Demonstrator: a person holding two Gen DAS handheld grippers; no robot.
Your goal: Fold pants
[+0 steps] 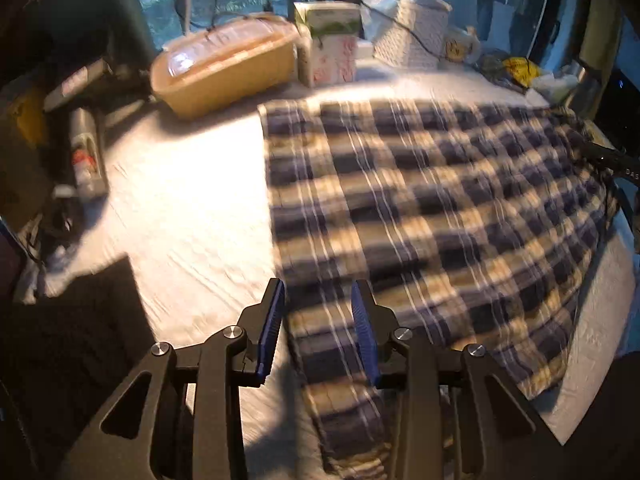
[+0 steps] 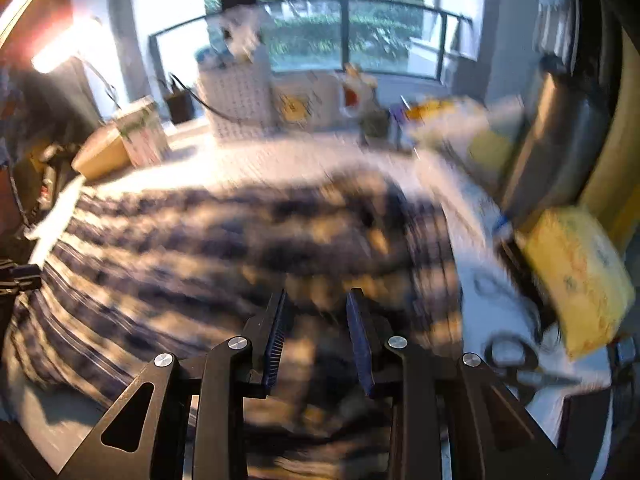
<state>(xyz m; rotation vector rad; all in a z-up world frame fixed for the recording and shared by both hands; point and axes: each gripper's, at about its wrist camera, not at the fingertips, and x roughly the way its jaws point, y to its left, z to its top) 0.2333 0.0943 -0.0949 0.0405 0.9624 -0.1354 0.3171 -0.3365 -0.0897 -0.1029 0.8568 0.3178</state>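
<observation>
The plaid pants (image 1: 420, 216), navy, tan and white, lie spread flat on a white-covered table (image 1: 180, 200). My left gripper (image 1: 318, 300) is open, its blue pads either side of the pants' near left edge, just above the cloth. In the right wrist view the pants (image 2: 200, 248) are blurred by motion. My right gripper (image 2: 316, 308) is open over the pants' near right part, with nothing between the pads.
A tan plastic tub (image 1: 224, 72), a tissue box (image 1: 328, 44) and a white woven basket (image 1: 412, 32) stand at the table's far edge. A yellow pack (image 2: 576, 276) and scissors (image 2: 516, 360) lie to the right. Dark clutter sits off the left edge.
</observation>
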